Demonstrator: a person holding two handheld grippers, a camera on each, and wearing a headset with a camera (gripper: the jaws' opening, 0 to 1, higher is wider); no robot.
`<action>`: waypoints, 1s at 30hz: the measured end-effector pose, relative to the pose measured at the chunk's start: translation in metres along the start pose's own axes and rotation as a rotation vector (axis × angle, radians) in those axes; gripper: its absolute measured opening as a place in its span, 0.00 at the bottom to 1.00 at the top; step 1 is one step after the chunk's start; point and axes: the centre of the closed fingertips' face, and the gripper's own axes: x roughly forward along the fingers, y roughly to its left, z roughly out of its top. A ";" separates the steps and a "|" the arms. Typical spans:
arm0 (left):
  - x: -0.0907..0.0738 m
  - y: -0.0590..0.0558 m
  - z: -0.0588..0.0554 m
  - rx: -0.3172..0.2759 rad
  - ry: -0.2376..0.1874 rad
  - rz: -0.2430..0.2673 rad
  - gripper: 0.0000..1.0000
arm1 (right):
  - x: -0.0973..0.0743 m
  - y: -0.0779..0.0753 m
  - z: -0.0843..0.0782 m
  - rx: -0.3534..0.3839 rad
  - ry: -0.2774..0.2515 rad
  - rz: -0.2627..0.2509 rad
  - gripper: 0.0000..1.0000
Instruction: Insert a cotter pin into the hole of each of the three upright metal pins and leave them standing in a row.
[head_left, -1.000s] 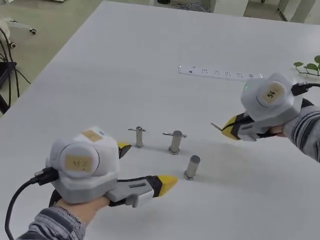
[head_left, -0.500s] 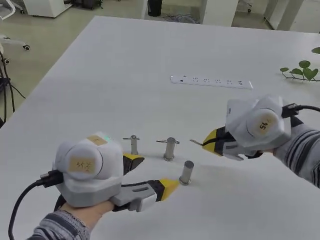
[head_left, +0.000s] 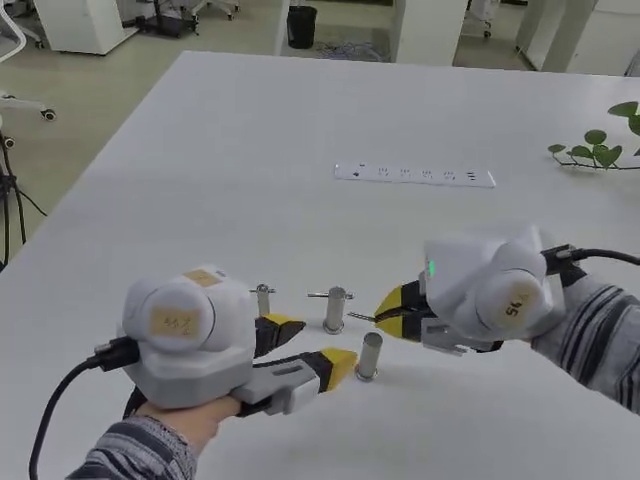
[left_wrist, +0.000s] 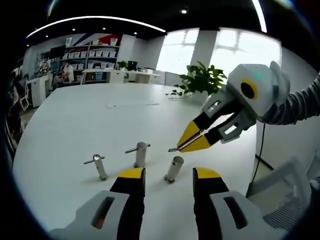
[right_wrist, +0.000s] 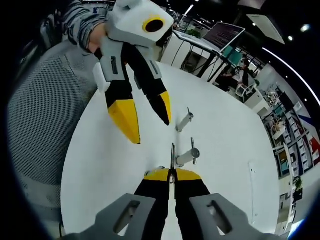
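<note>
Currently right claw (right_wrist: 172, 173) clamped on cotter pin (right_wrist: 173, 154); left claw (left_wrist: 169, 174) wide apart near metal pin (left_wrist: 175, 165).

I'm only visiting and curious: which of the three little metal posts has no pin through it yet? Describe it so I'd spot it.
On the white table, three short grey metal posts stand before the person. Take the rightmost post, just beyond the left gripper's yellow tips. The middle post and leftmost post each carry a thin wire pin across the top; this one's is bare.
</note>
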 end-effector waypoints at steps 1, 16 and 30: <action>0.001 0.000 0.001 -0.004 -0.003 -0.001 0.33 | 0.000 0.001 0.001 -0.004 -0.003 0.001 0.00; 0.003 -0.013 0.010 -0.052 -0.047 -0.050 0.15 | -0.006 0.014 0.022 -0.091 -0.047 0.013 0.00; 0.004 -0.018 0.014 -0.087 -0.079 -0.078 0.01 | -0.008 0.018 0.026 -0.083 -0.064 0.014 0.00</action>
